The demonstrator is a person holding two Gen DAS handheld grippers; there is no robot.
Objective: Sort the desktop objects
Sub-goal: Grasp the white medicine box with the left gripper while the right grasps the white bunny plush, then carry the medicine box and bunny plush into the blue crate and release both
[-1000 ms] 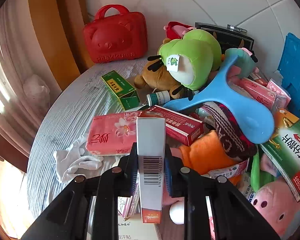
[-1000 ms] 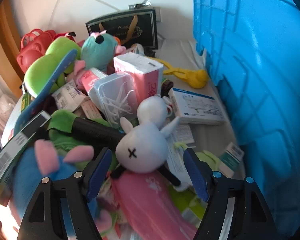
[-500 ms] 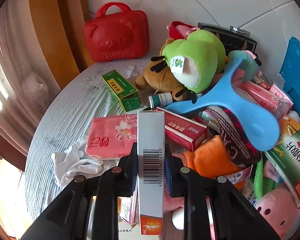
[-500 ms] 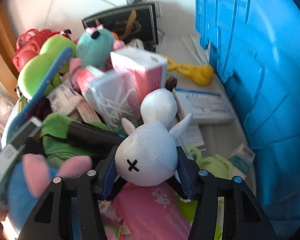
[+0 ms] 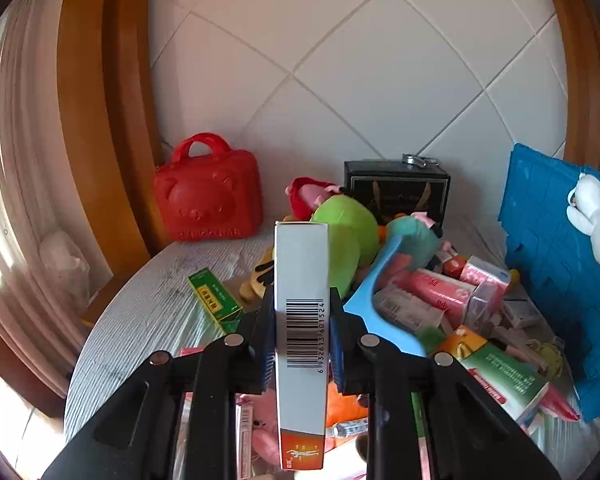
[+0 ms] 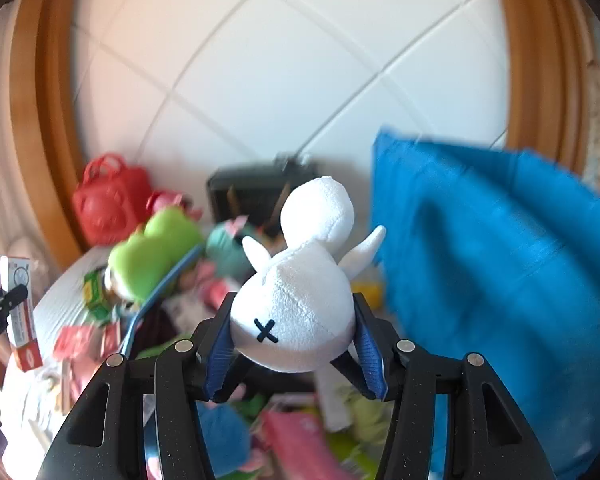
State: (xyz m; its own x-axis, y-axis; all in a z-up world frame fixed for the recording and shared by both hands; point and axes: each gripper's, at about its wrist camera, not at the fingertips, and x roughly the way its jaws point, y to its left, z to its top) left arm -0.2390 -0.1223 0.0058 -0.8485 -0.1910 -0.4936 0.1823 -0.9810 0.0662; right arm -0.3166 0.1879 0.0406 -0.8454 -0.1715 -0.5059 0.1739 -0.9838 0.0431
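My left gripper (image 5: 301,322) is shut on a tall white box with a barcode and an orange end (image 5: 300,280), held upright above the cluttered table. My right gripper (image 6: 294,334) is shut on a white plush rabbit with an X eye (image 6: 300,312), lifted clear of the pile. The rabbit also shows at the right edge of the left wrist view (image 5: 592,216), in front of the blue bin. The box and left gripper show at the left edge of the right wrist view (image 6: 20,308).
A blue plastic bin (image 5: 556,272) stands at the right. A pile of plush toys, boxes and packets (image 5: 432,292) covers the table. A red bear case (image 5: 208,196) and a black box (image 5: 396,192) stand against the tiled wall. A green box (image 5: 216,300) lies on the striped cloth.
Both grippers rose well above the pile. The right gripper closed on the white rabbit and lifted it. The left kept the white box and lifted it higher.
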